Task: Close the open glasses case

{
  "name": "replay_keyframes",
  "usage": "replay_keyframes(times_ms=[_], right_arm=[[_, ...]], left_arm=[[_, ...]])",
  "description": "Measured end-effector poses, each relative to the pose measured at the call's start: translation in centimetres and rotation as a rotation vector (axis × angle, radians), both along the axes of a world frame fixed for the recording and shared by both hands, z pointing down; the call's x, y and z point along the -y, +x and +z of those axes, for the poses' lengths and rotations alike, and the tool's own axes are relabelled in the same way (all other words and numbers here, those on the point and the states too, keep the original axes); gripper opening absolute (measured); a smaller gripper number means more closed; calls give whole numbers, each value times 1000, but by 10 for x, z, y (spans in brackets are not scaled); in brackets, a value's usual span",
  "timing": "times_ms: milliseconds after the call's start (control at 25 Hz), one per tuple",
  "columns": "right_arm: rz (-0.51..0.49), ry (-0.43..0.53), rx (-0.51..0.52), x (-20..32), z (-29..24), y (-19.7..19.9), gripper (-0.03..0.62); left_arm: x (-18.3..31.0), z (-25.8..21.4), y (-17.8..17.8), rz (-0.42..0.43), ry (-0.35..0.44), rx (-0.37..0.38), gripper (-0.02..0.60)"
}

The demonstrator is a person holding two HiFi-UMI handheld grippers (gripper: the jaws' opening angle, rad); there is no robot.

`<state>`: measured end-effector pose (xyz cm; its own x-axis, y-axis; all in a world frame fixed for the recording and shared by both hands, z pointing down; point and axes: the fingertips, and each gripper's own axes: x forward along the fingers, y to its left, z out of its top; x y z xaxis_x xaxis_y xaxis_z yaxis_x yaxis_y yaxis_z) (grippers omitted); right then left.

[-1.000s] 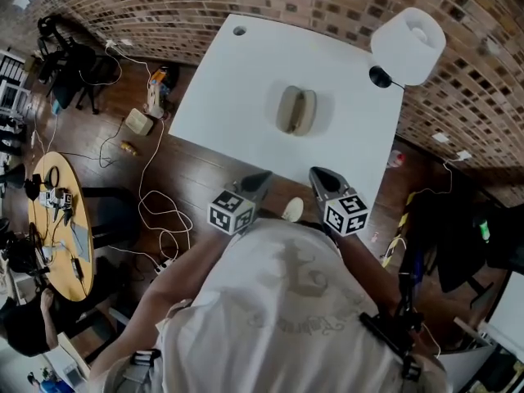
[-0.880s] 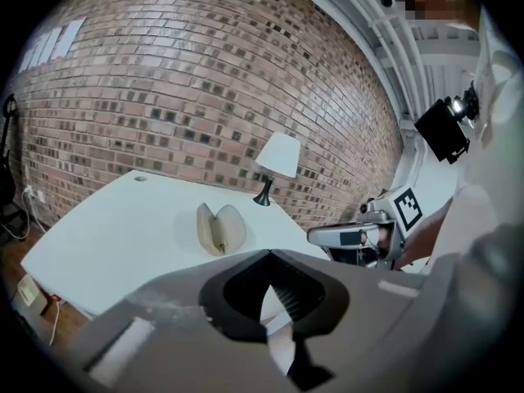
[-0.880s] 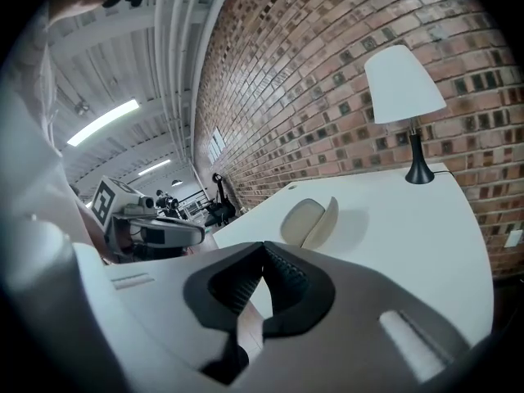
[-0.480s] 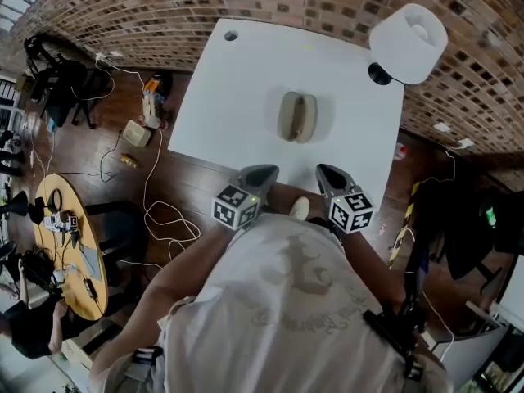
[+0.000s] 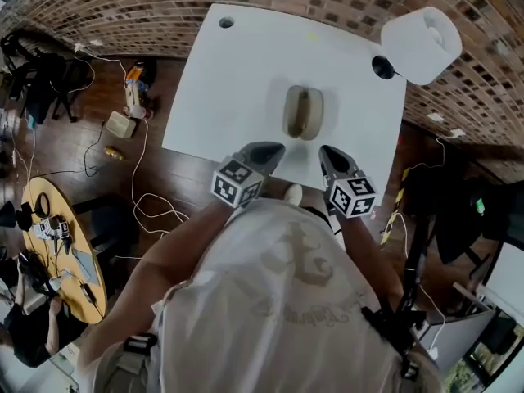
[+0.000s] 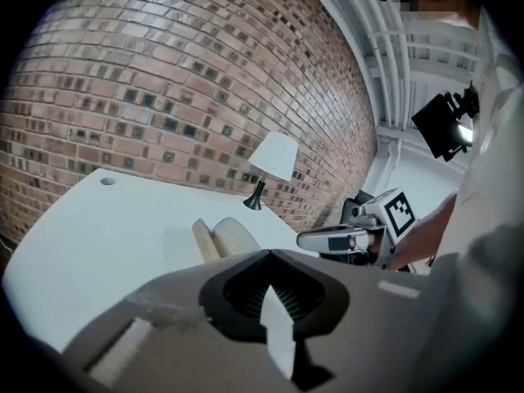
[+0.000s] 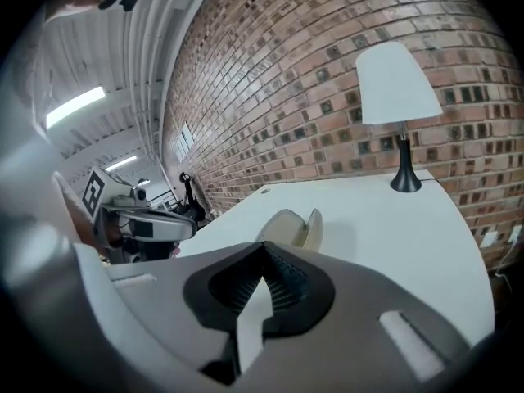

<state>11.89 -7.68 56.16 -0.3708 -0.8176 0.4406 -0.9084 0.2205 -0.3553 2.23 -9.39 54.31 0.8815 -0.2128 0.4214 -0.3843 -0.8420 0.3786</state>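
The left hand-held gripper (image 5: 268, 149) and the right hand-held gripper (image 5: 327, 151) are both clenched on nothing, at the 6 o'clock edge of the white tabletop (image 5: 237, 72). The open glasses case (image 5: 302, 112) lies near the tabletop's middle, at 12 o'clock from both. Its long axis runs 12 to 6, with its two beige shells side by side. Only the gripper views show those shells tilted apart in a V, while the head view shows them from above.
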Motion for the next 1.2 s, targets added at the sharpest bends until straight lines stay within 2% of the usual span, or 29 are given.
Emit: replay_keyframes(times_ms=[200, 400, 680, 960, 1000, 1120, 1200], right_arm=[[-37, -11, -77, 23, 4, 0, 8], [9, -38, -77, 48, 13, 18, 8], [15, -53, -67, 65, 16, 23, 8], [59, -121, -65, 75, 37, 41, 11], [74, -134, -61, 77, 41, 45, 16], [89, -169, -71, 86, 50, 50, 106], [94, -187, -86, 94, 54, 50, 136]], left_arm=[[0, 13, -12, 6, -45, -3, 6], [3, 20, -17, 10, -67, -2, 6], [10, 22, -21, 3, -70, -1, 6], [19, 23, -17, 0, -55, 4, 6], [21, 23, -17, -1, -54, 5, 6], [26, 23, -24, -18, -59, 8, 6], [30, 23, -31, -39, -69, 9, 6]])
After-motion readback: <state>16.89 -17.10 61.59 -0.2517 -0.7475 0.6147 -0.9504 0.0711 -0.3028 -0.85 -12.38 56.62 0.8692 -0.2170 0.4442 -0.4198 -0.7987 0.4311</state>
